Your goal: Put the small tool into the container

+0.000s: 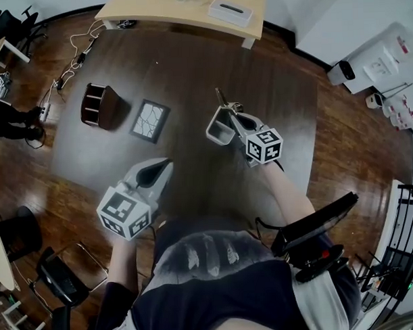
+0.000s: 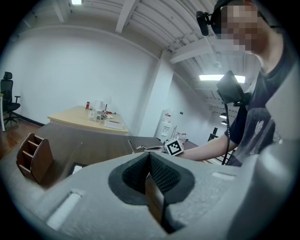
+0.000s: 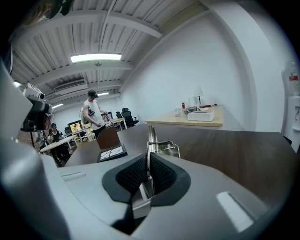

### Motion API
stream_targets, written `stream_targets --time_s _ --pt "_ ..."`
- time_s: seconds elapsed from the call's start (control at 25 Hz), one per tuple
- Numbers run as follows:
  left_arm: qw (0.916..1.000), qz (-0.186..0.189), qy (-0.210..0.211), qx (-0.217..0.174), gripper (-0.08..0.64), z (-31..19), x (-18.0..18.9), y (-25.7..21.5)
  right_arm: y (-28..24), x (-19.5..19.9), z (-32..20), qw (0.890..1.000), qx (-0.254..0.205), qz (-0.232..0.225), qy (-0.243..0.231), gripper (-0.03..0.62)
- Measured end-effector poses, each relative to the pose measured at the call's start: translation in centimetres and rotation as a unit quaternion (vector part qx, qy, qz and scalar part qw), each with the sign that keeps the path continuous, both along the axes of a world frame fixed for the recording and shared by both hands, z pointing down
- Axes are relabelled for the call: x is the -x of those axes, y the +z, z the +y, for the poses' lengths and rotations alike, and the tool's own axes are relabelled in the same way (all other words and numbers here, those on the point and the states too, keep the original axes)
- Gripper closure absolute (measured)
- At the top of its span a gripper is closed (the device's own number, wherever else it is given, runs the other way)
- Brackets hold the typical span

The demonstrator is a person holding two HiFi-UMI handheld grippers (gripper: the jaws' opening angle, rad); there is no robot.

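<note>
The right tool (image 3: 148, 174) is closed on the little metal piece (image 3: 149, 138). It holds the piece just above the silver box (image 1: 221, 132) on the dark tabletop (image 1: 183, 67), near the box's far edge. The left tool (image 1: 158, 171) is closed and holds nothing. This looks like the drop step. Next, the piece should point down into the box, and then the right tool should let go.

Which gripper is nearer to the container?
Right. The right gripper is at the container, holding the tool. The left gripper is well apart from it, closer to the person.
</note>
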State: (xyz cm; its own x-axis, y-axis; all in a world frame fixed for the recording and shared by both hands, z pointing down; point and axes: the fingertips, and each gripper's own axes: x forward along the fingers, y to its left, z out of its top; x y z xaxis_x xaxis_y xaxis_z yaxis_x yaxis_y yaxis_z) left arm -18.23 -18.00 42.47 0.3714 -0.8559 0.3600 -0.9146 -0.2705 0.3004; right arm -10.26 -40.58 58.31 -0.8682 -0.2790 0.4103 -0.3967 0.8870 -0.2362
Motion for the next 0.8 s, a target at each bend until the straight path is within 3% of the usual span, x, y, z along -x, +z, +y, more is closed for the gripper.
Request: stream_targets --time_s 0.36,0.44,0.8 --pt "0.9999 0.001 -0.011 -0.003 0.563 1.0 0.4 -0.2 0.5 -0.2 0.1 0.999 0.027 0.002 0.018 0.560" --pt "0.9999 0.003 -0.011 -0.004 0.563 1.1 0.4 -0.2 0.5 -0.5 -0.1 0.999 0.027 0.011 0.026 0.483" --pt "0.9998 0.009 0.007 -0.015 0.563 0.3 0.7 0.0 -2.9 -1.7 -0.3 1.000 0.006 -0.007 0.029 0.445"
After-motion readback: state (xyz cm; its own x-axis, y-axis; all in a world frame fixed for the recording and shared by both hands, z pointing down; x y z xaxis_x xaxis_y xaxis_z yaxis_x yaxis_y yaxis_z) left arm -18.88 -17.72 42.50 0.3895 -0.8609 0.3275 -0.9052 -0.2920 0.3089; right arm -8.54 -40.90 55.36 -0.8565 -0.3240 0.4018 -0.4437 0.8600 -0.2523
